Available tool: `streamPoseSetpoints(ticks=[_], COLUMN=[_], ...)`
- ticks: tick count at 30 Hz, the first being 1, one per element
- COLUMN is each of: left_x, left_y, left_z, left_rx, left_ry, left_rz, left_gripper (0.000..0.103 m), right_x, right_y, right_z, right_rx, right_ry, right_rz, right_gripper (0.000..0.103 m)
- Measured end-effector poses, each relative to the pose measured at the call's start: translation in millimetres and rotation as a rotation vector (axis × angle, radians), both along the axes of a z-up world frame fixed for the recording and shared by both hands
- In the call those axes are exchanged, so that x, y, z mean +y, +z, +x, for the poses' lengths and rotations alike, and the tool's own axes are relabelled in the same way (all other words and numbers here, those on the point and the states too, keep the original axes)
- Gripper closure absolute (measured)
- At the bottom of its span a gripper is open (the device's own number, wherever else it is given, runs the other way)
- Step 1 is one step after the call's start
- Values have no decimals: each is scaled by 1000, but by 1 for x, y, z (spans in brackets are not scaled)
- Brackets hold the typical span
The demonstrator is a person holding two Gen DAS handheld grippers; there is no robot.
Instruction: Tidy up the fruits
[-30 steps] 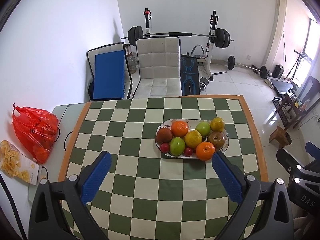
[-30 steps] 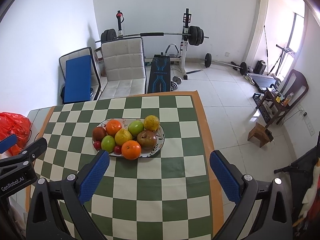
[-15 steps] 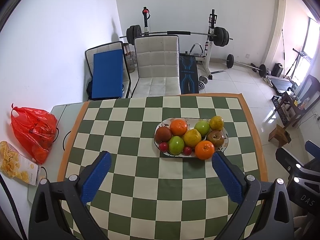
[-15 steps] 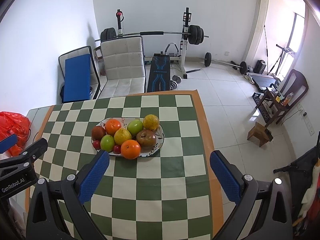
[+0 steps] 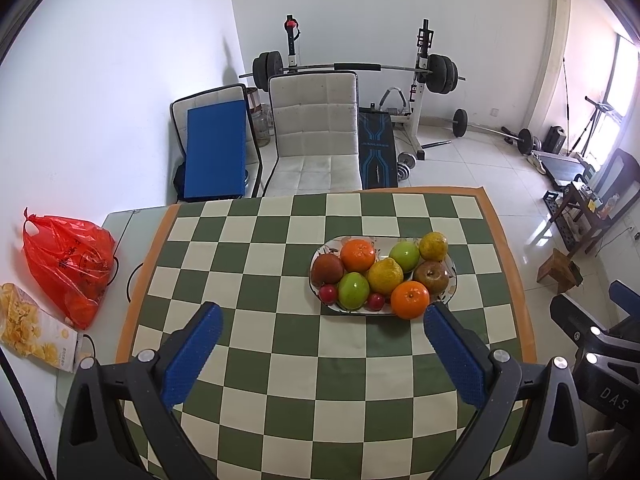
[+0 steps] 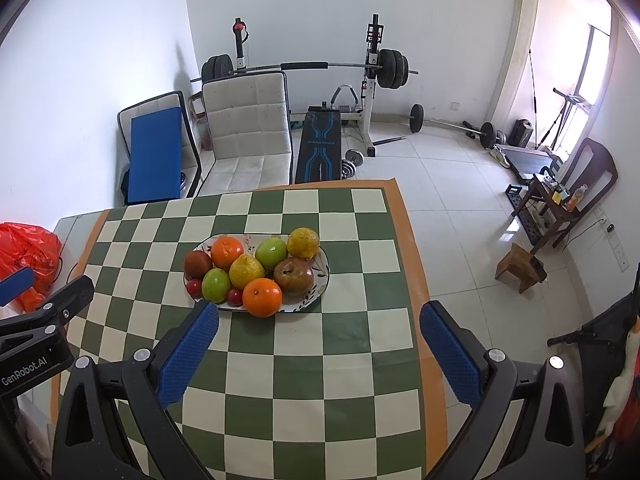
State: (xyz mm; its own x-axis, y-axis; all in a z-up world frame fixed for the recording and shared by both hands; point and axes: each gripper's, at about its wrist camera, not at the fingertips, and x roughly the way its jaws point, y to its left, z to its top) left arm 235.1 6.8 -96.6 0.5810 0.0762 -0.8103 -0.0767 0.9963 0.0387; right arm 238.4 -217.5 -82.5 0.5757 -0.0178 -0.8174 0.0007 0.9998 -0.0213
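The checkered table [image 5: 248, 344] fills my view, and the oval plate [image 5: 451, 280] sits on it at about one o'clock from my left gripper [image 5: 320, 322], eleven o'clock from my right gripper [image 6: 318, 320]. Both are spread wide and empty. The plate is heaped with fruit, so I judge a careless grab could roll the front orange [image 6: 262, 297] off the rim. It also holds a yellow pear [image 6: 246, 271] and small red plums [image 6: 193, 287].

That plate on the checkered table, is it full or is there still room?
Full. The plate is crowded with fruit: two oranges, two green apples, yellow and brown ones, small red ones. Only slivers of rim show.
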Motion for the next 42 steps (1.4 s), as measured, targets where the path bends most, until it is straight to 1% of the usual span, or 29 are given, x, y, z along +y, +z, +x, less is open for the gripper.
streamPoseSetpoints(ticks=[29, 42], left_x=[-1, -9], left_y=[2, 4], left_z=[-4, -11], left_rx=[-3, -7], left_ry=[-5, -7], left_rz=[-9, -12], left_gripper=[0, 0], right_x=[0, 2], right_y=[0, 3], right_z=[-1, -9], right_rx=[0, -8], right_ry=[2, 2], right_rz=[2, 10], right_gripper=[0, 0])
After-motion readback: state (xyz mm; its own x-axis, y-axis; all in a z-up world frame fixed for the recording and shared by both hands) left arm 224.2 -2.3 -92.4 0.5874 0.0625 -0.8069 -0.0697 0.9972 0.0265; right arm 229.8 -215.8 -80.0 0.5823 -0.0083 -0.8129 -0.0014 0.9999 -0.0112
